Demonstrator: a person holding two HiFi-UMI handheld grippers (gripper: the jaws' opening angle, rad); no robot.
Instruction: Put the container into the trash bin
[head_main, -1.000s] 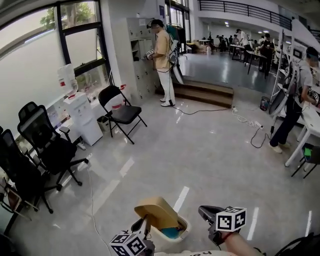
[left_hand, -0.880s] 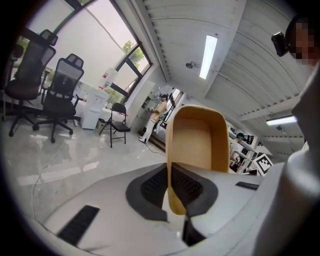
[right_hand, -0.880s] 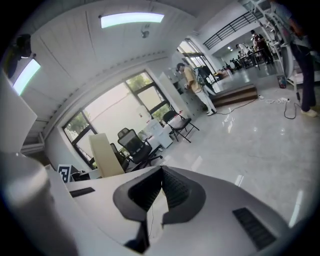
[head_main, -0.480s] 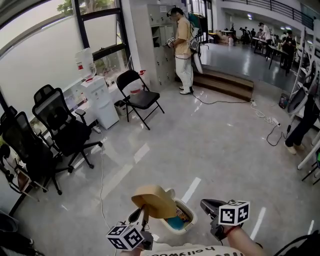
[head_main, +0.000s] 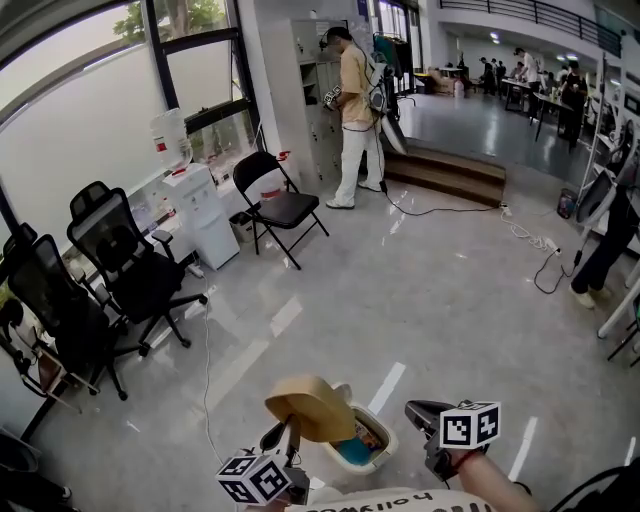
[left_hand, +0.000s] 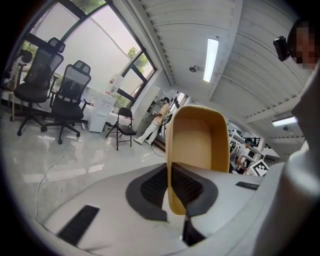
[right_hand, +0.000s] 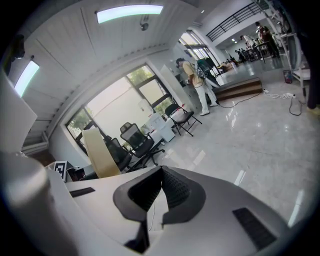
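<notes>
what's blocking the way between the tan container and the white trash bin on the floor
Nothing visible. The tan paper-like container, pinched at its rim by the left gripper, hangs partly over the white open-topped trash bin, whose mouth is uncovered, with rubbish inside. The right gripper is shut, empty and off to the side.

Pale grey shells and black ribbed pads (left_hand: 189, 186) mark the left gripper (left_hand: 170, 187) and right gripper (right_hand: 159, 190); each carries 1 black-and-white marker cube (head_main: 469, 425) behind its jaws.
</notes>
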